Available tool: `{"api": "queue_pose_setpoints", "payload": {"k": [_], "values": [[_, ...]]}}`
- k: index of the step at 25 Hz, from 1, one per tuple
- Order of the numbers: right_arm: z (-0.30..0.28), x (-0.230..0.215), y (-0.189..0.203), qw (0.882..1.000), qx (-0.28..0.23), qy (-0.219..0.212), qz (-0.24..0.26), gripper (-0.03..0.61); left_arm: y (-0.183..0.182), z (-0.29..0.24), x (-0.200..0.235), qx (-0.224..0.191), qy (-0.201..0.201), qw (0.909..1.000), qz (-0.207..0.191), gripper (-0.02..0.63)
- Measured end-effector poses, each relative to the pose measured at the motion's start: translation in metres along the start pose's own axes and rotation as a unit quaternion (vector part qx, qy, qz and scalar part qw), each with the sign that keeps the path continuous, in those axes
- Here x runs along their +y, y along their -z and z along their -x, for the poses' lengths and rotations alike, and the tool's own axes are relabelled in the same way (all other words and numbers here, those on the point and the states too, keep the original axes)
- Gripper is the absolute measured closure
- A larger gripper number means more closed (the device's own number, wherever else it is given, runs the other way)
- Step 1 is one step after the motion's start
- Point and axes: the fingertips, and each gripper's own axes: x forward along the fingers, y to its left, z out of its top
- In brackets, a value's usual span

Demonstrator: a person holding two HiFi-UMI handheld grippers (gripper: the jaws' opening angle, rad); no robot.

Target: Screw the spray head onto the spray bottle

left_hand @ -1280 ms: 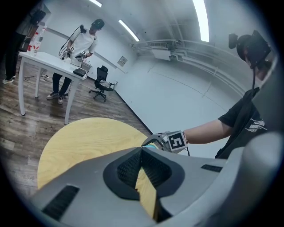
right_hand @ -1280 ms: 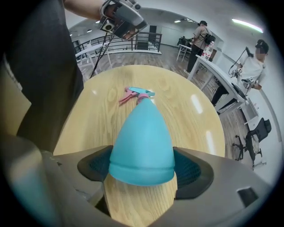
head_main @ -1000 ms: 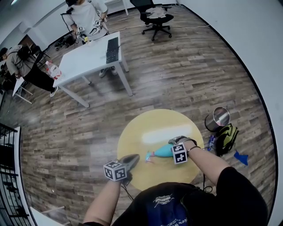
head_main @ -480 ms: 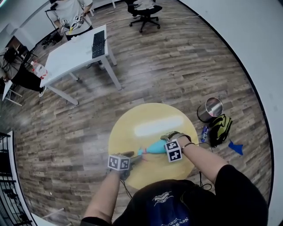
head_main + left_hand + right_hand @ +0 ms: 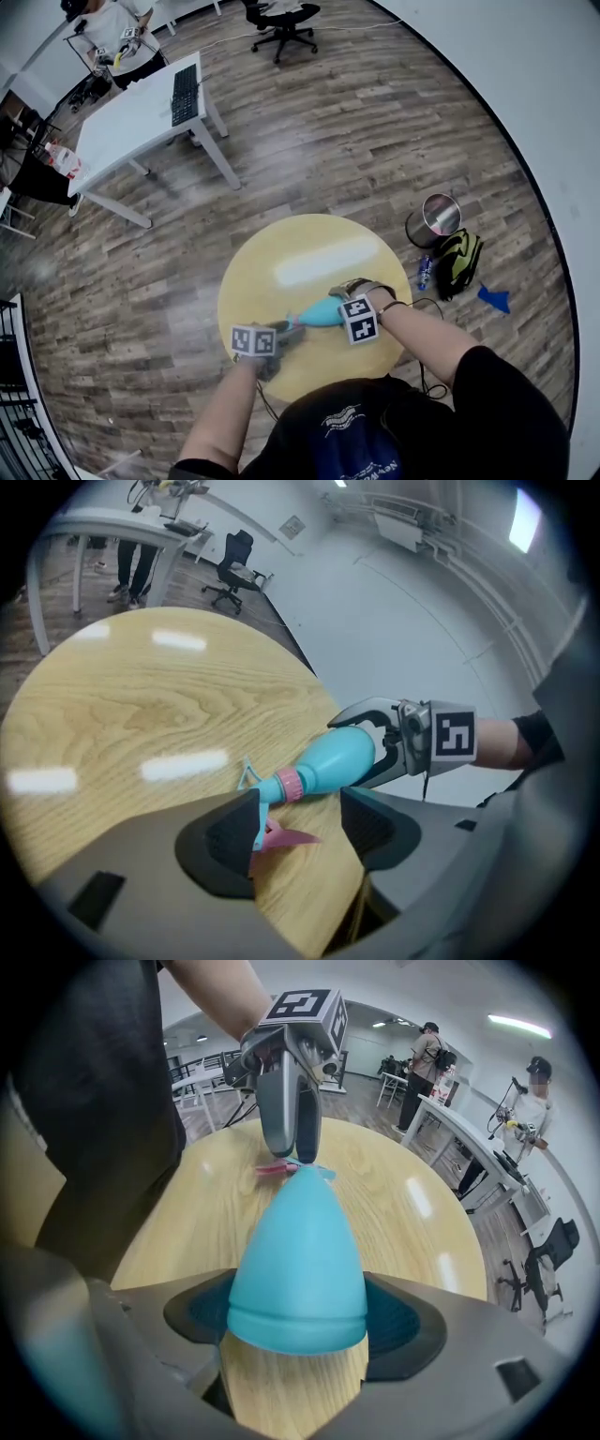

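We clamp the teal plastic spray bottle (image 5: 323,312) steady, lower centre, in the fingers of our right gripper (image 5: 300,1318), so the just-opened fingers of our left gripper (image 5: 300,827) straddle its pink-collared spray head (image 5: 264,790).

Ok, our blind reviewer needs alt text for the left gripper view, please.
The left gripper has just opened its jaws, which stand apart around the pink-and-teal spray head on a teal bottle over a round wooden table. The right gripper clamps the bottle's fat end.

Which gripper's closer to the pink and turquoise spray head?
Left gripper: its jaws, just opening, flank the spray head. The right gripper clamps the turquoise plastic bottle at its base, farther off.
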Motion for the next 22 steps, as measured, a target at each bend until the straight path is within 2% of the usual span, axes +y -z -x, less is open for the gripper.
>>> {"api": "queue_pose_setpoints", "payload": {"k": [4,7,10,13,18,22], "values": [[0.006,0.004,0.001,0.999,-0.024,0.000,-0.033,0.167,-0.007,0.003,-0.023,-0.024,0.040,0.9989,0.001,0.327],[0.016,0.003,-0.003,0.996,-0.057,0.004,-0.063,0.167,-0.020,0.016,-0.038,-0.052,0.052,0.9973,-0.011,0.325],[0.036,-0.006,-0.014,0.990,-0.102,0.021,-0.090,0.167,-0.042,0.041,-0.057,-0.079,0.059,0.9944,-0.038,0.325],[0.063,-0.023,-0.027,0.981,-0.151,0.052,-0.113,0.167,-0.072,0.070,-0.087,-0.107,0.067,0.9886,-0.083,0.325],[0.118,-0.040,-0.051,0.959,-0.229,0.102,-0.133,0.169,-0.117,0.124,-0.165,-0.159,0.103,0.9669,-0.171,0.325],[0.160,-0.051,-0.064,0.938,-0.284,0.133,-0.149,0.169,-0.156,0.174,-0.222,-0.225,0.140,0.9445,-0.194,0.325]]}}
